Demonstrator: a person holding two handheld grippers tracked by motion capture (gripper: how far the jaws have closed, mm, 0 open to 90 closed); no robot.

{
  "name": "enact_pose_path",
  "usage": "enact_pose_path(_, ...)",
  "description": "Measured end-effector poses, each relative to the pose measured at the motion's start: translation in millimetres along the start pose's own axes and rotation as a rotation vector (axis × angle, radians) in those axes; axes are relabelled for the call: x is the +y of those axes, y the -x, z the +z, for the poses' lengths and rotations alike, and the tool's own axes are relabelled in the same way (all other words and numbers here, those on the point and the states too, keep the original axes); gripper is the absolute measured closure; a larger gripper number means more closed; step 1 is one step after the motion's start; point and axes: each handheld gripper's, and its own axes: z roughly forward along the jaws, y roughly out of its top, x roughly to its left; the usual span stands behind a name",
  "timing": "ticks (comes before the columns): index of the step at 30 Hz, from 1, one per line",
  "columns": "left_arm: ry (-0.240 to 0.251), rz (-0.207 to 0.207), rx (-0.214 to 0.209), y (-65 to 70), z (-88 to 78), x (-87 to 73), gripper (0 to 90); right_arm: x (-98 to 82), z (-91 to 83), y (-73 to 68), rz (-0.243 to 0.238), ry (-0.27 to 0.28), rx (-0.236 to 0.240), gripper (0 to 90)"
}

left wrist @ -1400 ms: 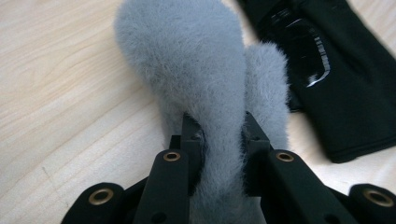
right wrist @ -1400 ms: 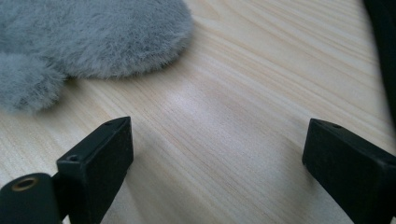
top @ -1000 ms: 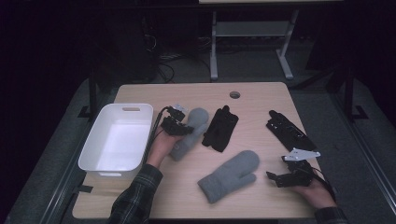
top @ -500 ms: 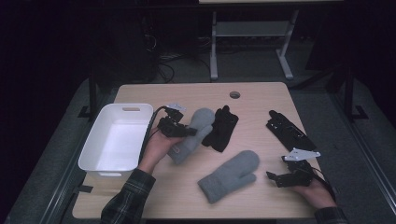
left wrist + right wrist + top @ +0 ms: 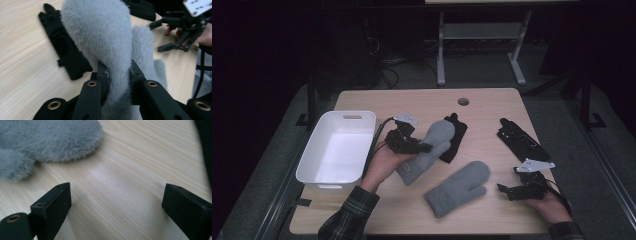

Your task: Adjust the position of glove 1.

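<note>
My left gripper (image 5: 424, 147) (image 5: 117, 75) is shut on a fuzzy grey mitten (image 5: 432, 145) (image 5: 105, 37), which it holds raised over the middle of the table. A second grey mitten (image 5: 459, 186) (image 5: 47, 137) lies flat near the front edge. One black glove (image 5: 455, 137) (image 5: 65, 47) lies just behind the held mitten, partly hidden by it. Another black glove (image 5: 522, 141) lies at the right. My right gripper (image 5: 507, 191) (image 5: 116, 202) rests low over bare wood at the front right, open, with nothing between its jaws.
A white bin (image 5: 337, 147) stands at the table's left side, nothing in it. A round cable hole (image 5: 463, 101) sits near the back edge of the wooden table (image 5: 412, 100). Behind it are a white desk frame (image 5: 442, 45) and cables on the floor.
My left gripper has risen and moved right with the grey mitten, lifting it off the table. The right gripper has stayed still.
</note>
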Motion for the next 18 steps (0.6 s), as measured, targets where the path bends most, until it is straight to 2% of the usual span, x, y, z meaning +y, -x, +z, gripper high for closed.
enact_pose_path(10, -0.040, 0.043, -0.077, 35.4, 15.7, 5.4, 75.8, 0.3, 0.5, 0.1, 0.001, 0.003, 0.001, 8.7)
enact_pose_path(13, -0.066, 0.064, -0.085, 43.9, 23.0, 6.1, 75.8, 0.4, 0.6, 0.0, 0.002, 0.003, 0.001, 8.6)
enact_pose_path(18, -0.104, 0.064, -0.103, 55.1, 36.6, 5.8, 75.8, 0.6, 0.8, 0.0, 0.003, 0.002, 0.002, 8.6)
